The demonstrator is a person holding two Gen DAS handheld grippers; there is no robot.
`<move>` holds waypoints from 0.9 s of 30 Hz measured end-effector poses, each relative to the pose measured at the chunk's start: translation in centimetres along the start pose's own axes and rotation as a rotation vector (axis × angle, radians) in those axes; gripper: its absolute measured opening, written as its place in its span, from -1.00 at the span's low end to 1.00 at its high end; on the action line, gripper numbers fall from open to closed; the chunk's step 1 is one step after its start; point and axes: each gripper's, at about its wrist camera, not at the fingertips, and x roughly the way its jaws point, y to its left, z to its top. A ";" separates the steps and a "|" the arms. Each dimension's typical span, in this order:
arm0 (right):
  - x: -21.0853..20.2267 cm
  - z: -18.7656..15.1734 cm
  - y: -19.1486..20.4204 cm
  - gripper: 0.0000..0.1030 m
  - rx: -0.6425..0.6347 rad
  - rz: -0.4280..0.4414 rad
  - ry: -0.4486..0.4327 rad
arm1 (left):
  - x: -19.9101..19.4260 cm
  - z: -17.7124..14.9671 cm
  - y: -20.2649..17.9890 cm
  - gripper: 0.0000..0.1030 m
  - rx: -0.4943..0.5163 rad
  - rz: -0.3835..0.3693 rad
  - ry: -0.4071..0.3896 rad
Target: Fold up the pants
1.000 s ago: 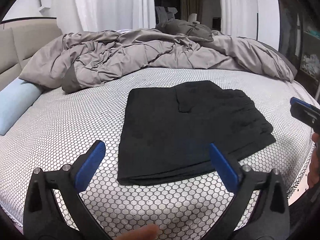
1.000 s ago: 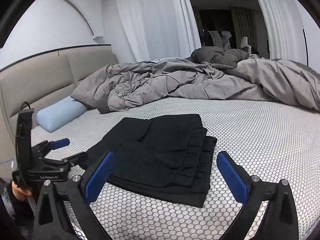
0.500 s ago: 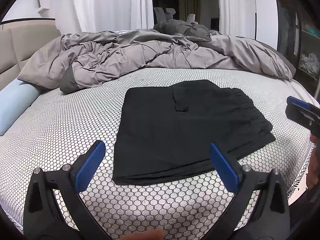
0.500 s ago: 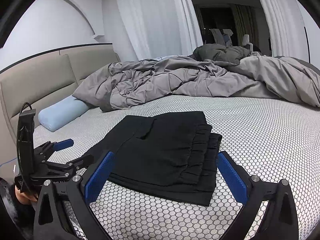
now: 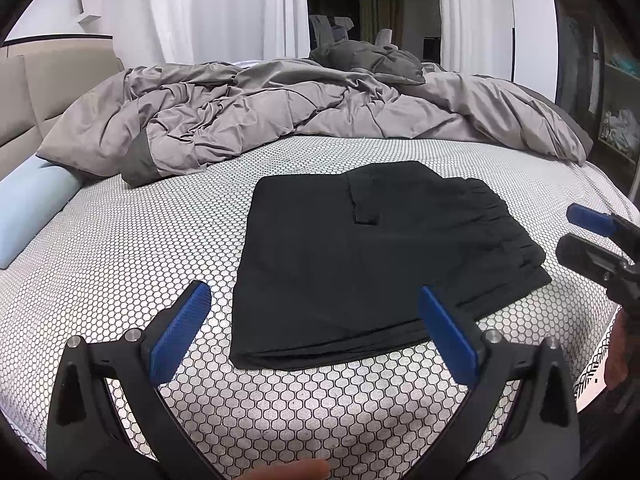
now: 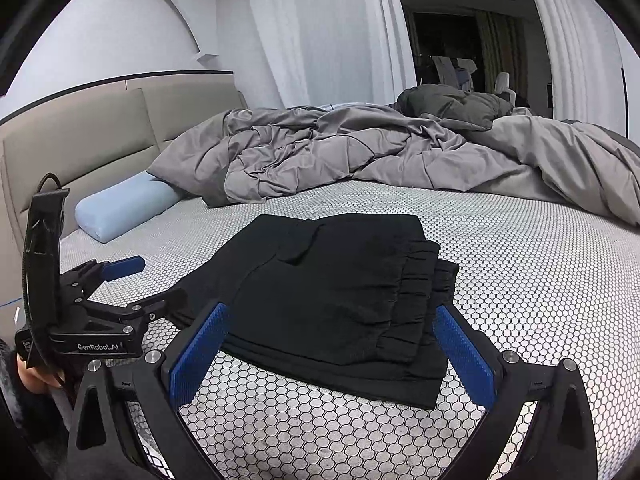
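Note:
Black pants [image 5: 372, 256] lie folded into a flat rectangle on the honeycomb-patterned bed cover [image 5: 132, 248], the gathered waistband at their right end. My left gripper [image 5: 316, 332] hovers open above the near edge of the pants, holding nothing. In the right wrist view the same pants [image 6: 336, 292] lie ahead, waistband toward me, and my right gripper [image 6: 332, 352] is open and empty just short of them. The left gripper [image 6: 120, 284] shows there at the left, the right gripper [image 5: 588, 236] at the right edge of the left wrist view.
A rumpled grey duvet [image 5: 280, 116] covers the far half of the bed. A light blue pillow [image 6: 124, 204] rests by the beige headboard [image 6: 80, 132]. White curtains [image 6: 320, 32] hang behind. The bed's edge drops off at the right [image 5: 600, 364]. A fingertip [image 5: 292, 470] shows below.
The left wrist view has shifted slightly, so the pants sit a little further right and nearer. The right gripper has edged closer to the waistband. Both grippers stay open.

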 end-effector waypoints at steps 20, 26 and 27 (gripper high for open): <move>0.0 0.0 -0.1 1.00 -0.004 -0.004 0.004 | 0.3 0.0 0.7 0.98 0.006 -0.004 -0.002; 0.0 0.0 -0.2 1.00 -0.005 -0.004 0.004 | 0.4 0.0 0.9 0.98 0.008 -0.006 -0.003; 0.0 0.0 -0.3 1.00 -0.006 -0.004 0.003 | 0.4 0.0 0.9 0.98 0.008 -0.007 -0.003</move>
